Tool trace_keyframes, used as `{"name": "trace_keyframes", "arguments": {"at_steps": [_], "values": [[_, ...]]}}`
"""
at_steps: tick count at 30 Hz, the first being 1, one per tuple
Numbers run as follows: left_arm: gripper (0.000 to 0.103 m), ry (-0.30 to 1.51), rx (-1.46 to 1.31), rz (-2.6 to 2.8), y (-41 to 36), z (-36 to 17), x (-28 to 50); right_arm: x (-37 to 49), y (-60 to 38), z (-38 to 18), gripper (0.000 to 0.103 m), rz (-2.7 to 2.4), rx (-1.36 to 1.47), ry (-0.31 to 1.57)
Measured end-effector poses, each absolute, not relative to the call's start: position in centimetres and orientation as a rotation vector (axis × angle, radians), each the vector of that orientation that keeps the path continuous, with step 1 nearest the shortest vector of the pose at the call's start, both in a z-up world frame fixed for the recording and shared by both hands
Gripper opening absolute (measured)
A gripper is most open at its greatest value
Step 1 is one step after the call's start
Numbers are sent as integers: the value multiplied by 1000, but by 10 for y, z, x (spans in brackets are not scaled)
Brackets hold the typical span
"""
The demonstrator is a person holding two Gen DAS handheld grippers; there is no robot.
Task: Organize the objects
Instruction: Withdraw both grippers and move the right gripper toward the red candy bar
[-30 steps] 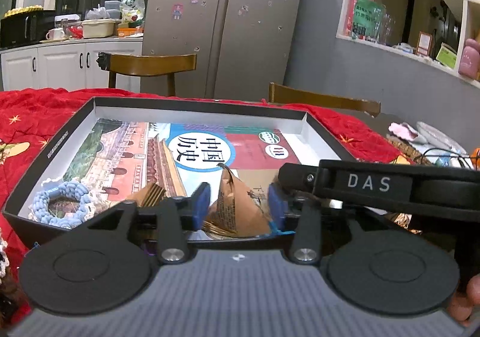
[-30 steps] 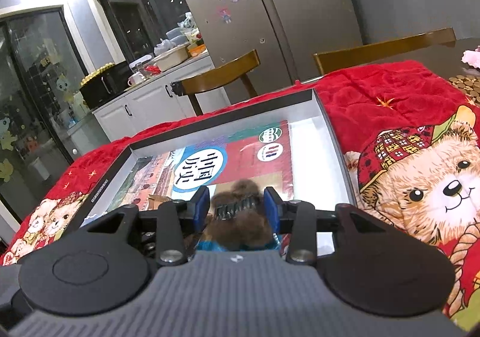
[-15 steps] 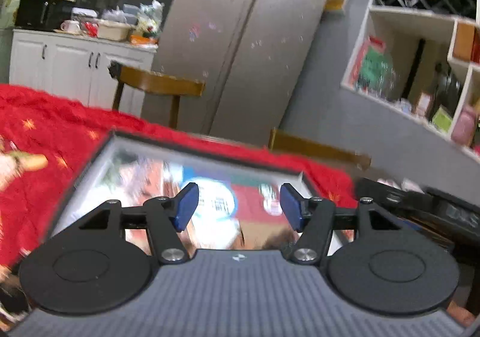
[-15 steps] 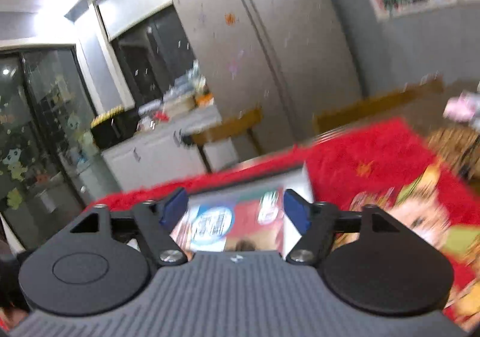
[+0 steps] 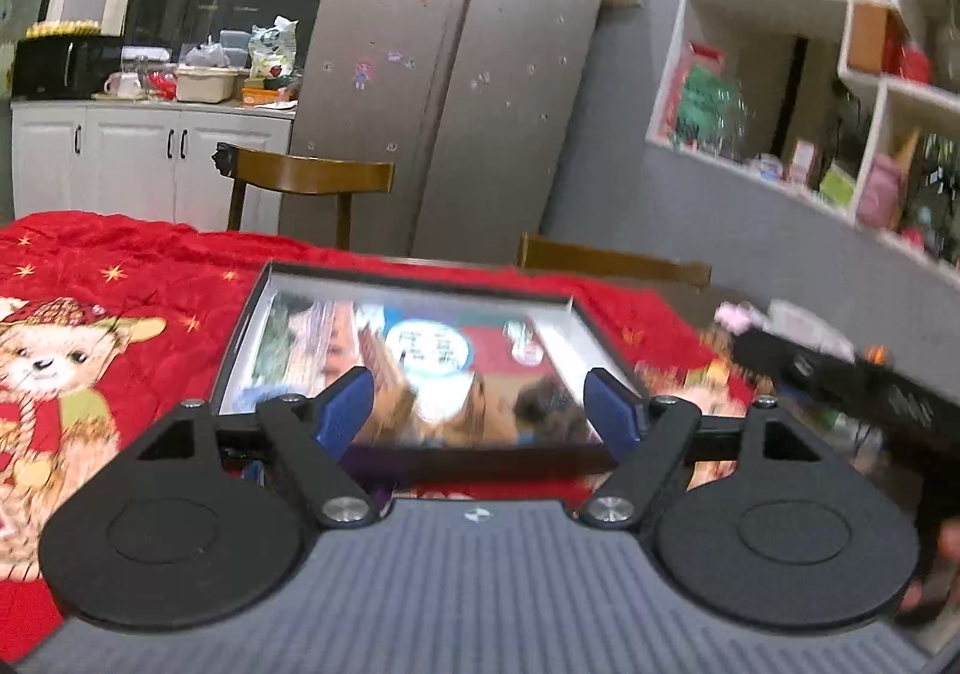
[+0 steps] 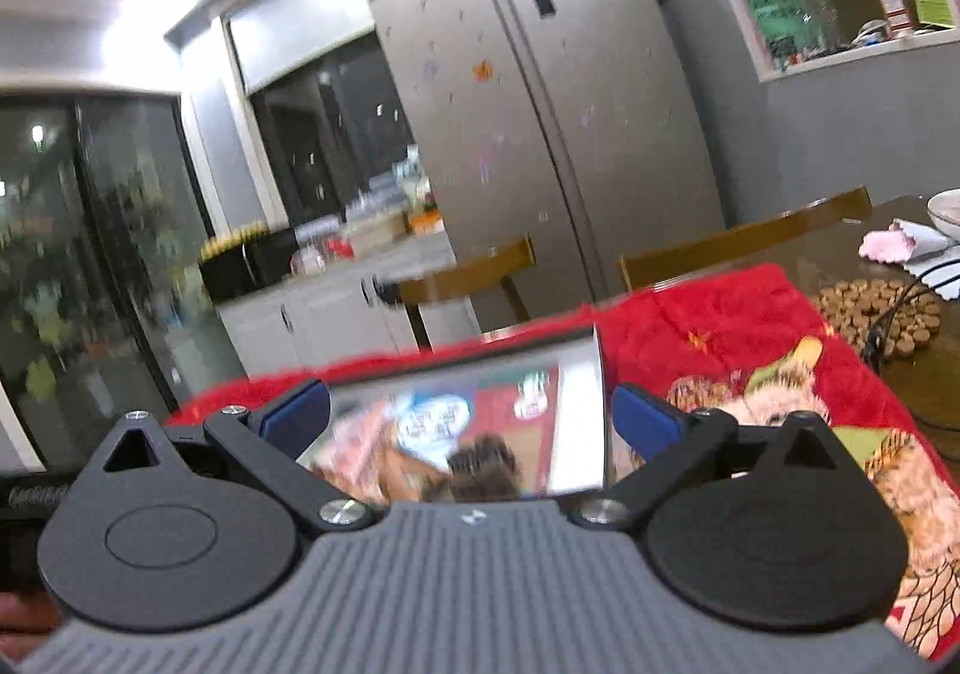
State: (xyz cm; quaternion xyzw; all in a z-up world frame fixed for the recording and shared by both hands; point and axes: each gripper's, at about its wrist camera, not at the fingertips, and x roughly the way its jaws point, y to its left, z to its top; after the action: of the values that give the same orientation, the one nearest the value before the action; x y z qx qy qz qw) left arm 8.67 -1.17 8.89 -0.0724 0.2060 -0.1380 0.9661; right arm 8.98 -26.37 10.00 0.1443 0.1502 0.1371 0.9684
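A shallow box [image 5: 241,338] with a black rim lies on the red blanket, and a picture book [image 5: 429,345] covers its floor. On the book rest a brown paper pyramid packet [image 5: 474,404] and a dark furry brown item [image 5: 543,404], both blurred. My left gripper [image 5: 478,413] hovers above the box's near edge, its jaws opening with nothing between them. In the right wrist view the box [image 6: 576,422] lies ahead with the furry item [image 6: 483,458] in it. My right gripper [image 6: 474,416] is above it, its jaws opening wide around nothing.
The red bear-print blanket [image 5: 90,314] covers the table around the box. Two wooden chairs [image 5: 312,179] stand behind it before a fridge. On the bare table to the right lie a cork trivet [image 6: 879,314], a cable, a pink cloth [image 6: 891,245] and a bowl.
The left gripper let go of the paper packet and the right let go of the furry item. Both opened and drew back and up from the box.
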Motion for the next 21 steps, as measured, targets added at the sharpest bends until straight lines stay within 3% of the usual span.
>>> {"name": "trace_keyframes", "arguments": {"at_steps": [8, 21], "values": [[81, 495, -15, -271, -30, 34, 74, 95, -240, 76, 103, 348, 202, 378], [76, 608, -80, -199, -14, 8, 105, 114, -223, 39, 103, 358, 79, 552]]}}
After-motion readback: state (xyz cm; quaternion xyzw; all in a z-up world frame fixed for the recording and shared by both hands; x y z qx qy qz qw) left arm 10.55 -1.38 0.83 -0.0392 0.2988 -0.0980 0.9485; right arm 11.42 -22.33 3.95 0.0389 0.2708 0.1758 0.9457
